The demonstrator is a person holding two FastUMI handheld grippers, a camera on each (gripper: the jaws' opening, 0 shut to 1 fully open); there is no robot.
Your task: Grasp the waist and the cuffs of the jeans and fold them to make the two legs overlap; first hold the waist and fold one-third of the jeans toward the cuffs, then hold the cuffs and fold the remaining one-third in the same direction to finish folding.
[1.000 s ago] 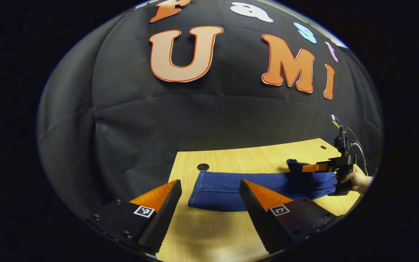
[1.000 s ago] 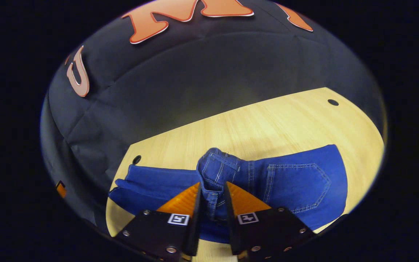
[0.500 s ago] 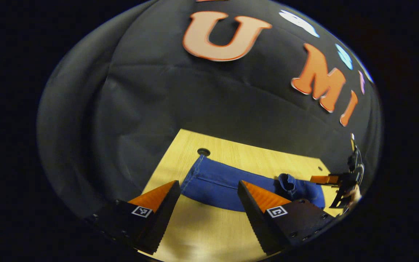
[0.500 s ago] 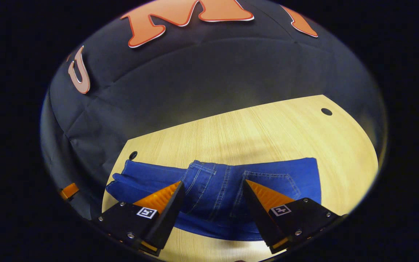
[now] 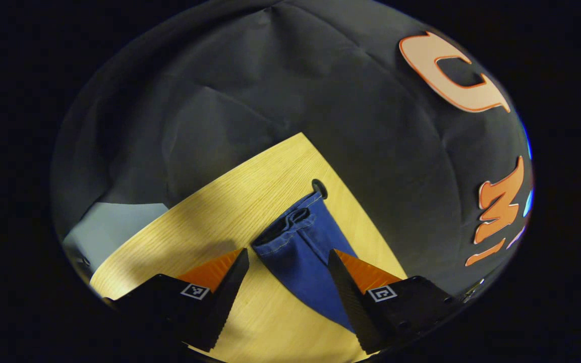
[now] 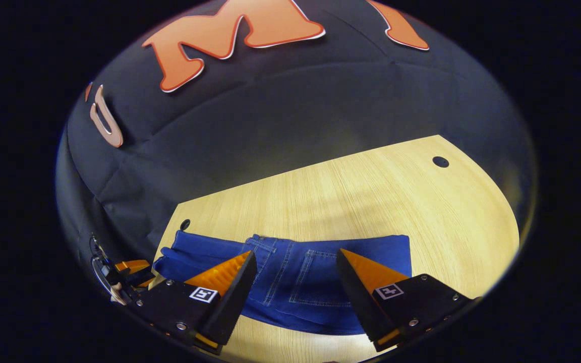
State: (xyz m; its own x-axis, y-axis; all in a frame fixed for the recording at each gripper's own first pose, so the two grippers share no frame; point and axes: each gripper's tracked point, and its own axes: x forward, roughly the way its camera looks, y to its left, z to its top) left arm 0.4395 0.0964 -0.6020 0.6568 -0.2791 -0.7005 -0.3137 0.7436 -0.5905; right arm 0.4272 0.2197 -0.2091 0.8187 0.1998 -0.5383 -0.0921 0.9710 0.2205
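Observation:
Blue jeans [image 6: 290,282] lie flat on the wooden table [image 6: 371,201], legs overlapped, with the waist part folded over the legs and a back pocket facing up. My right gripper [image 6: 295,262] hovers open just above that folded part, touching nothing. The cuffs [image 5: 285,232] point at my left gripper [image 5: 286,262], which stands open with its fingers on either side of the cuff end. The left gripper [image 6: 129,269] also appears at the far left of the right gripper view, beside the cuffs.
Two round cable holes [image 6: 440,162] [image 5: 318,187] pierce the table near its back corners. The booth's black cloth wall rises right behind the table. A pale floor patch [image 5: 114,222] lies past the table's left edge.
My right gripper let go of the waist and opened; the waist now lies folded flat on the legs. My left gripper swung round to the cuff end, still open.

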